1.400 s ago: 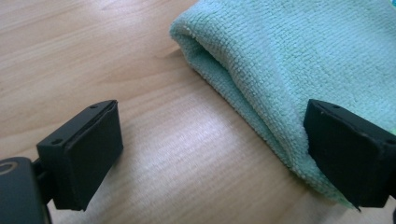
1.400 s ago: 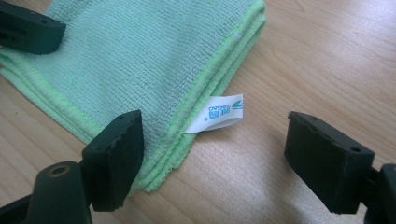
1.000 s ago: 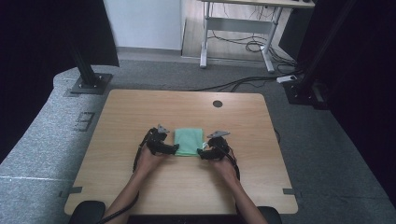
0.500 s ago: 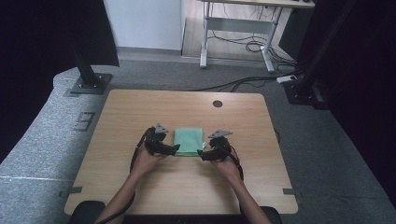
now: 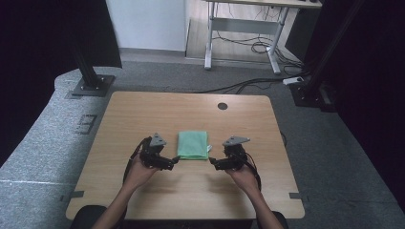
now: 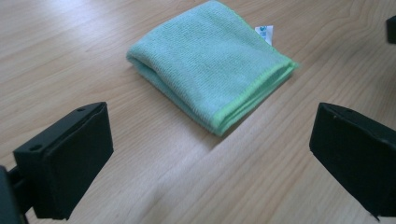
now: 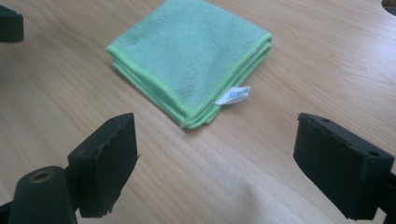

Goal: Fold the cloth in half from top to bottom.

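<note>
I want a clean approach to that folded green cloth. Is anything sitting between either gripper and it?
Nothing visible. Bare table lies between the folded green cloth and the open left gripper and open right gripper.

This looks like a lab or recording studio set up for capture work. A plain wooden worktop with a cable hole stands on grey carpet, with black curtains on both sides. Dark stand posts on floor plates flank it. Behind stands a metal desk frame with loose cables and a power strip on the floor.
</note>
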`<state>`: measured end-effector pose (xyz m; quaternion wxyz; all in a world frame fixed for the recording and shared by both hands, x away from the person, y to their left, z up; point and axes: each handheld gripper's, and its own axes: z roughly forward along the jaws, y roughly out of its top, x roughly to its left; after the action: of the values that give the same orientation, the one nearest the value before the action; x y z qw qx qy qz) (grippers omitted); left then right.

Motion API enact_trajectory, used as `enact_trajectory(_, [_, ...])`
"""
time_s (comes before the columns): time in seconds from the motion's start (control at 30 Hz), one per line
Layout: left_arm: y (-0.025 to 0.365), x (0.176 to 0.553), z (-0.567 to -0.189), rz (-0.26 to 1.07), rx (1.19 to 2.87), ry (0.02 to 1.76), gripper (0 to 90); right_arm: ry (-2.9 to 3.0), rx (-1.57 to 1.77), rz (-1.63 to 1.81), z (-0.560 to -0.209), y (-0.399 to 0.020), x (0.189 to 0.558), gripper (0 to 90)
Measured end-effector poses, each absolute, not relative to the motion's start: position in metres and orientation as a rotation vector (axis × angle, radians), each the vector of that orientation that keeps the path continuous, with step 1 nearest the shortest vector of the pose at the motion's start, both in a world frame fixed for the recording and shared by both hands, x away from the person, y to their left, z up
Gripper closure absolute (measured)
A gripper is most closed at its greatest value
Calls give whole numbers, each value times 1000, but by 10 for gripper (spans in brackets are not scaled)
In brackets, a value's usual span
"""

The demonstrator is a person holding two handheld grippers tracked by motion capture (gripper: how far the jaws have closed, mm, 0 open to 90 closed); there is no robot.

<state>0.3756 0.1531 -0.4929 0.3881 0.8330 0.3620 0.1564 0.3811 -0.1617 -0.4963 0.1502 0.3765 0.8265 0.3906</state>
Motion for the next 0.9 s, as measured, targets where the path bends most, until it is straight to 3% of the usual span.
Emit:
enact_trajectory(0.3, [177,354,-504,447,2131,916,0,2366,1058,1101,-492,-179,357,87])
enact_trajectory(0.9, [194,341,-546,379,2196,949,0,2391,1171,1005,-547,-202,347,35])
